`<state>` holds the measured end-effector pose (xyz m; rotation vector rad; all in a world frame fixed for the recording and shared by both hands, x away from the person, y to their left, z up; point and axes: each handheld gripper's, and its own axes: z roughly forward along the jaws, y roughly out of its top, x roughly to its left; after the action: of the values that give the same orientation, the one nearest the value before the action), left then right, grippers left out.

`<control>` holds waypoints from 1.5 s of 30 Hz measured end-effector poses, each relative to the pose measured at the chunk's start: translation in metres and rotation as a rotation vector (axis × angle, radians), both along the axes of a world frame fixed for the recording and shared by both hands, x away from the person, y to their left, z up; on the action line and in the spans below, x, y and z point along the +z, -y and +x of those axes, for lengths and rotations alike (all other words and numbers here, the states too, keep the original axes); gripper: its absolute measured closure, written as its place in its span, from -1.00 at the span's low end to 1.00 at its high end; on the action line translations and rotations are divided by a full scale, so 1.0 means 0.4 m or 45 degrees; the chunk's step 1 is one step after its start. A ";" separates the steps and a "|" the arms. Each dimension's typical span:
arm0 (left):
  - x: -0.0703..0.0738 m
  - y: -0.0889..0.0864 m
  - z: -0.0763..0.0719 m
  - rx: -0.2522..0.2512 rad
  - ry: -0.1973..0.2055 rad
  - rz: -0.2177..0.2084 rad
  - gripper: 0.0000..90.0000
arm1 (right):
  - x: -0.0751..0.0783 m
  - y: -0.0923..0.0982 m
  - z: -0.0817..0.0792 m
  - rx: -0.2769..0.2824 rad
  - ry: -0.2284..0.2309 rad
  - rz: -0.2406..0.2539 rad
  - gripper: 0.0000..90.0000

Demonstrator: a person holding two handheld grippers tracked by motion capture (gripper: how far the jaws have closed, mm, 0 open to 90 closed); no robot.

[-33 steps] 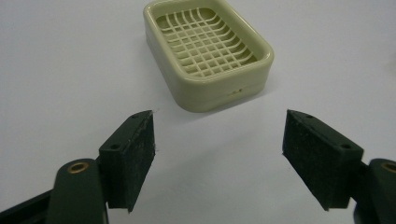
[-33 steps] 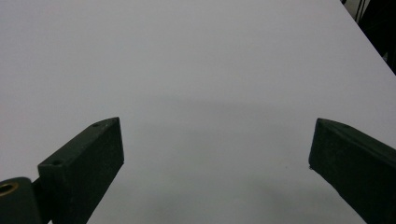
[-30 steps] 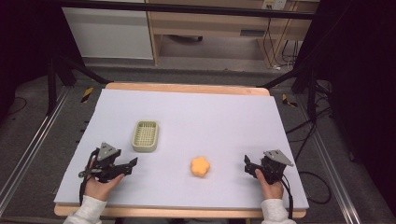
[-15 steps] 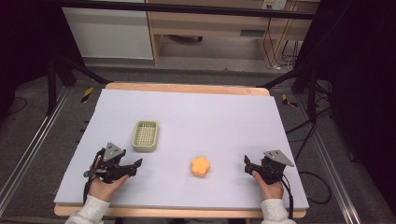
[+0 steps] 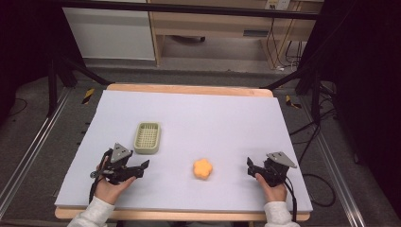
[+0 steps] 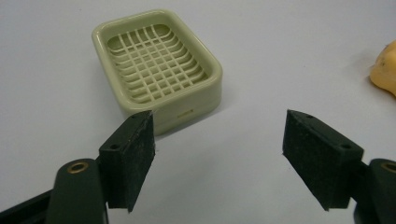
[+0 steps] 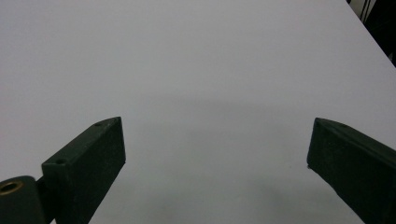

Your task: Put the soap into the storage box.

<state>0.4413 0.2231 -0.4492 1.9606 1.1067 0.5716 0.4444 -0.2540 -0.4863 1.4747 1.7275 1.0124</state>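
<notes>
Lavender counter (image 5: 227,118) on a wooden bench, dark lab floor and cabinets behind. Left gripper (image 5: 142,166) low over the near-left counter, jaws spread wide, nothing between them; compared with the earlier frames it has edged rightward and forward, nose now pointing between the two objects. In the left gripper view the green soap dish (image 6: 159,65) sits just beyond the left jaw, empty, grid floor visible; the orange flower-shaped piece (image 6: 385,70) is cut off at the right edge. High view places that orange piece (image 5: 202,169) near centre-front, well apart from the dish (image 5: 147,137). Right gripper (image 5: 250,166) unmoved at near-right, jaws equally wide, holding nothing, facing bare counter. Judgement: left side is opening an approach, likely toward the orange piece. Material of the piece unclear at this resolution.
</notes>
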 end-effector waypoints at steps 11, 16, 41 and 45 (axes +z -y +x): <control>0.016 0.025 -0.004 -0.049 0.006 0.005 -0.45 | 0.000 -0.002 0.001 0.002 -0.006 -0.010 -0.89; 0.023 0.042 -0.004 -0.074 0.003 0.000 -0.45 | 0.000 -0.002 0.001 0.002 -0.007 -0.009 -0.89; 0.043 0.128 0.001 -0.176 0.003 0.005 -0.45 | -0.001 -0.003 0.002 -0.003 -0.015 -0.012 -0.89; 0.044 0.135 0.002 -0.183 -0.001 0.013 -0.46 | -0.001 -0.004 0.003 -0.001 -0.017 -0.020 -0.89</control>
<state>0.4423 0.1692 -0.4316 2.0300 0.9555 0.5001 0.4455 -0.2525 -0.4867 1.4751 1.7404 0.9888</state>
